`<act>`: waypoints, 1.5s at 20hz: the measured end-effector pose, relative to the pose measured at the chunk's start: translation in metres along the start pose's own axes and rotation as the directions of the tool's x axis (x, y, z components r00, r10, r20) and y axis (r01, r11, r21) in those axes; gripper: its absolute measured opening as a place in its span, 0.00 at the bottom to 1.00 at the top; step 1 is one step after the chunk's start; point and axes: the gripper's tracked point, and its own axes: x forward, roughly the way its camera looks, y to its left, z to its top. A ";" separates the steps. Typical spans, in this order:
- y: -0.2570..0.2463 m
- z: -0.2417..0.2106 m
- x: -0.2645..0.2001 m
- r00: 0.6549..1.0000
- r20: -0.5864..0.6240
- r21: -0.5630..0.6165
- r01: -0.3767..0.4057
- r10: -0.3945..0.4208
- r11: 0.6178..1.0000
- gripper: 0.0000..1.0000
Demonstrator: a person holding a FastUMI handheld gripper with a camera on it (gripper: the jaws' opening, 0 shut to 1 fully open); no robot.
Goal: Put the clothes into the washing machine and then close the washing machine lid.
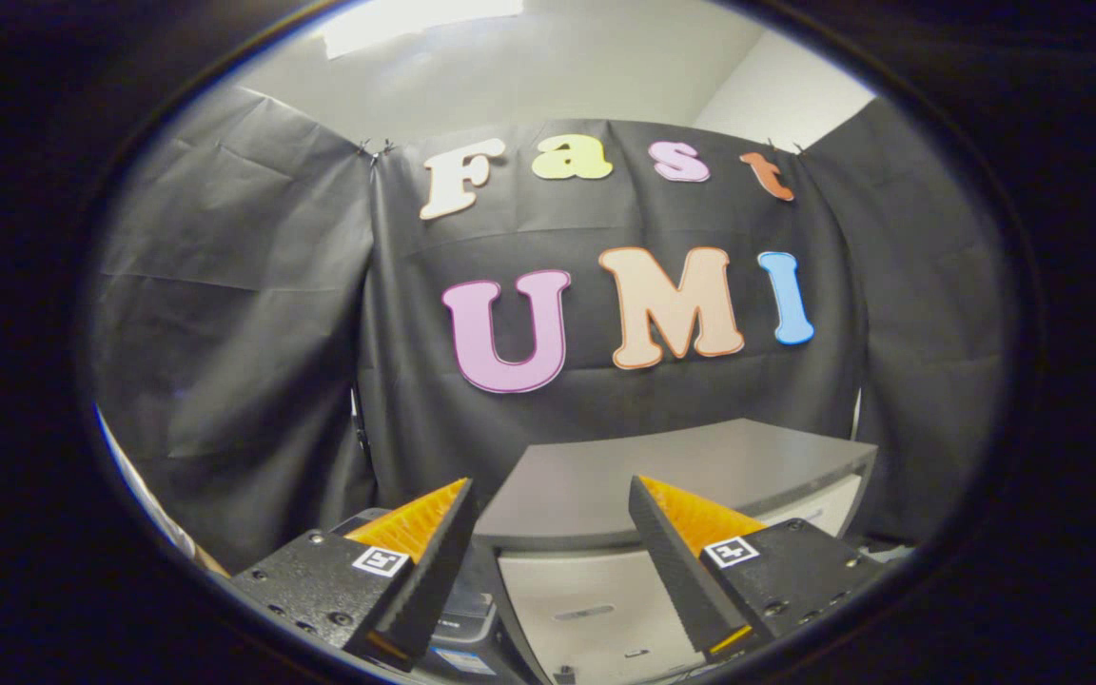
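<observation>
Washing machine [605,595] in the lower centre of the picture, just beyond the fingers and partly between them: pale front with a shallow slot, standing against the black cloth wall [244,314]. Grey lid [672,461] lying flat across its top, down as far as can be told, so the inside hidden and its contents impossible to tell. Dark boxy object [468,609] at lower centre-left, beside the machine's left corner and half covered by the left finger; too little visible to name. Small dark item [563,675] at the very bottom, in front of the machine, too small to identify. Cloth wall draped in folds across the whole middle of the picture, pinned at its top corners; white room wall [776,90] and a bright ceiling light [415,24] above it. Pale strip [144,499] at lower left, past the cloth's edge, unclear. Gripper [548,490] held level, pointing straight at the machine's upper front, tips about at lid height. Fingers [429,552] spread wide apart, gripping nothing, touching nothing; a square printed marker [731,551] on each finger base.
</observation>
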 end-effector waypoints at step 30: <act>-0.104 -0.175 -0.116 1.000 -0.004 -0.017 0.011 -0.011 1.000 0.97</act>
